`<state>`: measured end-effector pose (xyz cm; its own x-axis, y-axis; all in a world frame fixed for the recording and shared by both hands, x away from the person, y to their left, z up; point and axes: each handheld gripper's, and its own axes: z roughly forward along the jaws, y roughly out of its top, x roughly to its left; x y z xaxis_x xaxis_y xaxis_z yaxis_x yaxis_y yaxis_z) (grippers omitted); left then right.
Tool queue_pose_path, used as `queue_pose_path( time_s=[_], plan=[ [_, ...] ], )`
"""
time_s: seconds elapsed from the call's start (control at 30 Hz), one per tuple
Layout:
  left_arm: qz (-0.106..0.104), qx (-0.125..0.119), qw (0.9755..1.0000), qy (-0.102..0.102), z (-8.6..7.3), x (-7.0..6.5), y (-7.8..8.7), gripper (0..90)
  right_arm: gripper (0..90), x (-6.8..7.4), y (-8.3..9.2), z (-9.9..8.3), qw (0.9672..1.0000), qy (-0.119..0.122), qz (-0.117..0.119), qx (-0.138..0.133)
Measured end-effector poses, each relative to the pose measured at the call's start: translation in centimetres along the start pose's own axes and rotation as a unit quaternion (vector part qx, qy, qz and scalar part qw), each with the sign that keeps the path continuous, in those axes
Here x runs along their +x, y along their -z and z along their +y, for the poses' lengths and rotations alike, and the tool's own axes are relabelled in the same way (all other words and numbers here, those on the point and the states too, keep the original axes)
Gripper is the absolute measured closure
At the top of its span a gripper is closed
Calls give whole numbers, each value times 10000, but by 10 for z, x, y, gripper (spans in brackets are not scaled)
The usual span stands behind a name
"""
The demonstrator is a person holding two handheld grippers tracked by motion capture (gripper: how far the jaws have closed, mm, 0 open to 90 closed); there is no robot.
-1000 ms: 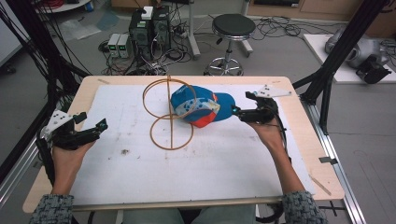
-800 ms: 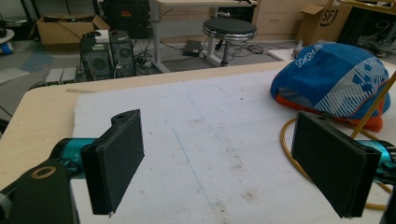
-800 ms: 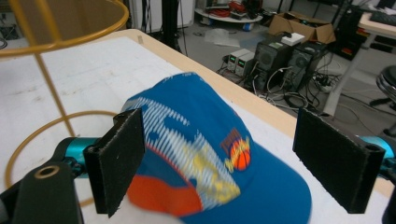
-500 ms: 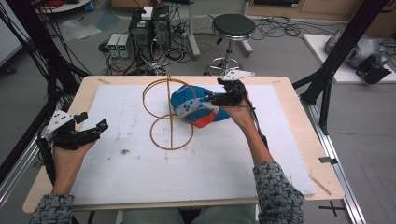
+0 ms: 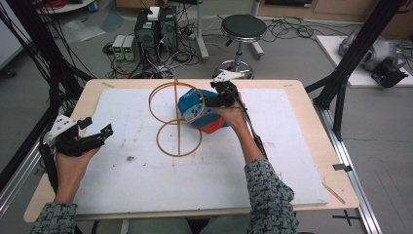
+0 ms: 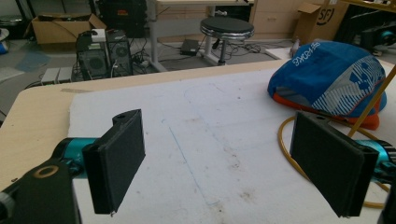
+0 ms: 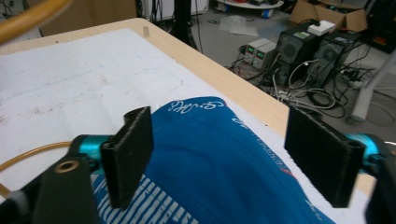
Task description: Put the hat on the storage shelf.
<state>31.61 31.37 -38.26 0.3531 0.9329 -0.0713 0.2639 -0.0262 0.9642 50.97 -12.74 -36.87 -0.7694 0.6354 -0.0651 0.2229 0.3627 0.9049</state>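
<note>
A blue cap (image 5: 193, 109) with white print and an orange brim lies on the white mat, leaning against a golden wire stand (image 5: 178, 127) made of two rings on an upright rod. My right gripper (image 5: 208, 101) hovers open over the cap's crown; the right gripper view shows the blue cap (image 7: 210, 186) between and below the spread jaws of the right gripper (image 7: 224, 158), with the stand's wire (image 7: 28, 16) at the top left. My left gripper (image 5: 99, 125) rests open near the table's left edge. Past the left gripper (image 6: 224, 163) lie the cap (image 6: 331, 79) and the stand's ring (image 6: 282, 142).
The white mat (image 5: 122, 185) covers most of the wooden table (image 5: 311, 112). Black frame posts (image 5: 341, 83) stand at both sides. On the floor beyond the far edge are a stool (image 5: 242, 27), computer cases (image 5: 156, 24) and cables.
My right gripper has travelled left from the cap's right side to above the cap's crown, beside the stand. The left gripper has stayed put.
</note>
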Motion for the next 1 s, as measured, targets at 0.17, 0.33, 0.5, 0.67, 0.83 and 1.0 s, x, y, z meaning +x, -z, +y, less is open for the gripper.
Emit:
queue_pose_path(
  time_s=[0.17, 0.33, 0.5, 0.67, 0.83, 1.0],
  plan=[
    [-6, -3, 10000, -5, 0, 0, 0, 182, 340, 0, -10, -3, 9998, -120, 127, 33],
    [2, -2, 10000, 15, 0, 0, 0, 182, 458, -5, -14, -9, 9991, -316, 165, 222],
    [29, 22, 10000, 17, 0, 0, 0, 184, 589, -6, -14, -9, 9992, -274, 147, 267],
    [28, 18, 10000, 42, -1, 1, 0, 185, 754, -3, -16, -9, 9989, -109, 21, 466],
    [47, 30, 10000, 32, 0, 2, 1, 185, 884, 2, -13, -4, 9989, 153, -150, 410],
    [60, 25, 10000, 40, 0, 2, 1, 184, 889, 0, -5, 1, 9987, 223, -319, 320]
  ],
)
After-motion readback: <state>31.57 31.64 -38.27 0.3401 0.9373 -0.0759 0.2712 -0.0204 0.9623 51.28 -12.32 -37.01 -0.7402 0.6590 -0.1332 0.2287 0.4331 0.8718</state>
